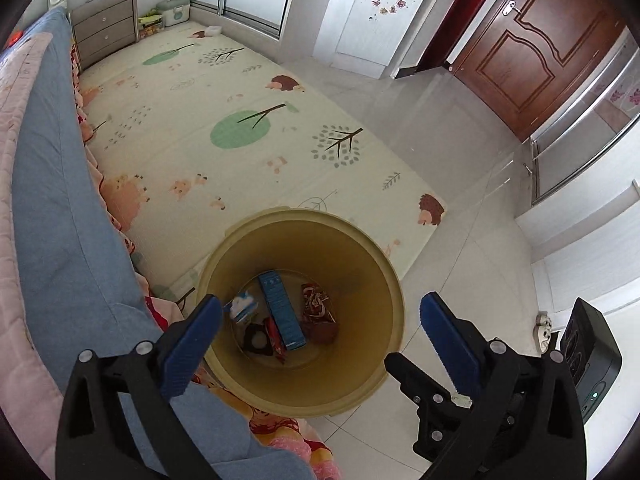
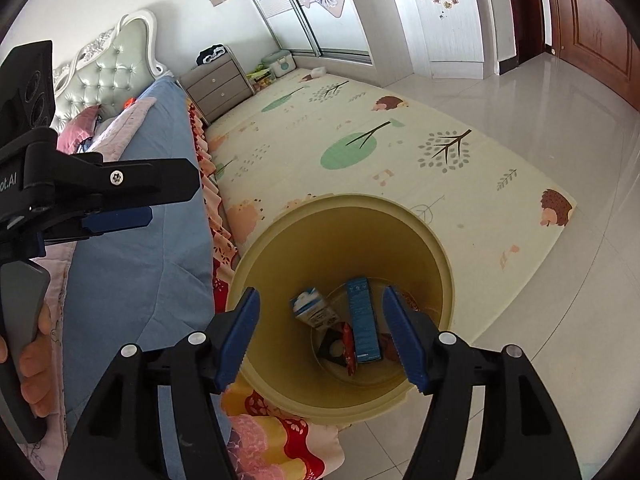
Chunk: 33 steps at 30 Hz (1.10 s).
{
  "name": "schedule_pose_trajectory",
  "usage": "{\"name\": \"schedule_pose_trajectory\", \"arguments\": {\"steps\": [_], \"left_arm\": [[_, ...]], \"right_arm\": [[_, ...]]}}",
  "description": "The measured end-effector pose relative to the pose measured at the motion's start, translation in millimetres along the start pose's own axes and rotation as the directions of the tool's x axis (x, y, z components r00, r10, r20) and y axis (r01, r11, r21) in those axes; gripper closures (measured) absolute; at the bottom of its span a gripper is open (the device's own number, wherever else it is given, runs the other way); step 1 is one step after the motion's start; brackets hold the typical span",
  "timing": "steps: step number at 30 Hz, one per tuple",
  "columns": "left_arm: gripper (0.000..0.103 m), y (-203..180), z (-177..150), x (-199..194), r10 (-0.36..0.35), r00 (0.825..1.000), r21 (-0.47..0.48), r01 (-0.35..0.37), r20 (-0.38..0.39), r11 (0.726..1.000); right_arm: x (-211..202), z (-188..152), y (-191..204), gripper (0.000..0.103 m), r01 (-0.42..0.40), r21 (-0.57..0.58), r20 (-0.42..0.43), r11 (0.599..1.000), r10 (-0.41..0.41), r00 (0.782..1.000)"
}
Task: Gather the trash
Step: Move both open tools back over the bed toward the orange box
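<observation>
A tan round trash bin [image 1: 372, 264] stands on the floor beside the bed; it also shows in the right wrist view [image 2: 280, 248]. Inside lie a blue box [image 1: 280, 310] [image 2: 362, 320], a white-and-blue carton [image 1: 244, 307] [image 2: 310, 306], a red wrapper [image 1: 316, 304], a red packet [image 2: 347, 346] and a black piece [image 1: 256, 338] [image 2: 334, 348]. My left gripper [image 1: 320, 316] is open and empty above the bin. My right gripper [image 2: 320, 320] is open and empty above the bin. The left gripper also shows in the right wrist view [image 2: 132, 216], held over the bed.
A bed with a blue cover [image 1: 52, 200] [image 2: 140, 260] runs along the left. A patterned play mat [image 1: 224, 120] [image 2: 360, 148] covers the floor beyond the bin. A grey drawer unit [image 1: 106, 26] stands far back. A brown door [image 1: 536, 52] is at right.
</observation>
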<state>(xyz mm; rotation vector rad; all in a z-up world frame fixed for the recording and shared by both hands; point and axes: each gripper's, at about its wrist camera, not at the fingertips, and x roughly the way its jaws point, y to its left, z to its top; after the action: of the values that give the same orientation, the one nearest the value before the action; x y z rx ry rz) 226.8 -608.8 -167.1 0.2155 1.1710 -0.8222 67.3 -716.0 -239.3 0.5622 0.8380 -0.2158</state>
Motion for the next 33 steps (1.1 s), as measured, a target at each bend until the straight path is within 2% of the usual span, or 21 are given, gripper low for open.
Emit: {"name": "schedule_pose_trajectory", "arguments": {"steps": [7,11,15,21,25,29,33], "left_arm": [[0.004,6.1,1.3,-4.3,-0.013,1.000,-0.032,0.014,0.019,0.999],[0.004,5.7,-0.1,-18.0,-0.038,0.996,-0.035,0.041,0.079,0.999],[0.004,1.9,-5.2,-54.9,-0.032,0.974,-0.027,0.039,0.222,0.999],[0.004,2.6,-20.1,-124.2,-0.028,0.944,-0.015,0.034,0.330,0.999],[0.004,25.2,-43.5,-176.0,0.008,0.930,-0.028,0.002,0.367,1.000],[0.004,66.8,-76.3,-224.3,0.104,0.908,-0.077,-0.079,0.406,0.994],[0.004,119.5,-108.0,-269.4,0.214,0.879,-0.151,-0.164,0.425,0.975]], "right_arm": [[-12.3,3.2,3.6,0.040,-0.004,-0.008,0.015,1.000,0.004,1.000],[-26.9,6.1,7.2,0.040,0.002,-0.018,0.036,1.000,-0.002,0.999],[-50.3,10.9,13.6,0.040,-0.008,-0.019,0.073,1.000,0.009,0.997],[-88.9,18.6,52.2,0.040,-0.035,-0.093,0.135,0.995,0.048,0.990],[-108.2,20.3,92.9,0.040,-0.076,-0.163,0.163,0.984,0.103,0.981],[-118.8,15.6,142.2,0.040,-0.142,-0.237,0.163,0.961,0.183,0.969],[-121.2,7.9,196.9,0.040,-0.210,-0.312,0.138,0.927,0.262,0.955]]}}
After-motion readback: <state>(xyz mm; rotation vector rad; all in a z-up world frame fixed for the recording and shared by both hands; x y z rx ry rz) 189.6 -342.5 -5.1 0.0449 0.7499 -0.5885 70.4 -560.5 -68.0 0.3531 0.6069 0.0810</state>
